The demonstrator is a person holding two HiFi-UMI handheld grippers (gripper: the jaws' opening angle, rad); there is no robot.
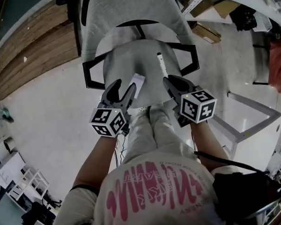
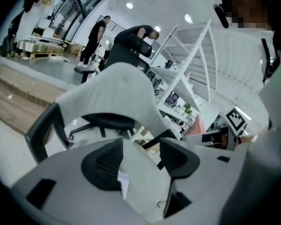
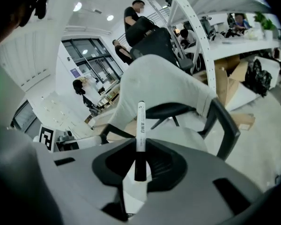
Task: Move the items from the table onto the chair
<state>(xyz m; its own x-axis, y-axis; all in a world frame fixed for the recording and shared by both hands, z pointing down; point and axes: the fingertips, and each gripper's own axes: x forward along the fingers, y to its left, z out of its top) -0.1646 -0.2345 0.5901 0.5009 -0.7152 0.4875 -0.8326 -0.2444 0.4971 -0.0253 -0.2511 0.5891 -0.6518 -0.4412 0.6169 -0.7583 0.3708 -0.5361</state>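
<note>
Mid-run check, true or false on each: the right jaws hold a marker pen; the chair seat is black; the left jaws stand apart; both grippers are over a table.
1. The right gripper has its jaws shut on a marker pen. True.
2. The office chair has a black seat. False: the seat is light grey; the armrests are black.
3. The left gripper has its jaws standing apart. True.
4. Both grippers hang over a table. False: they are at the front edge of the chair's seat.
</note>
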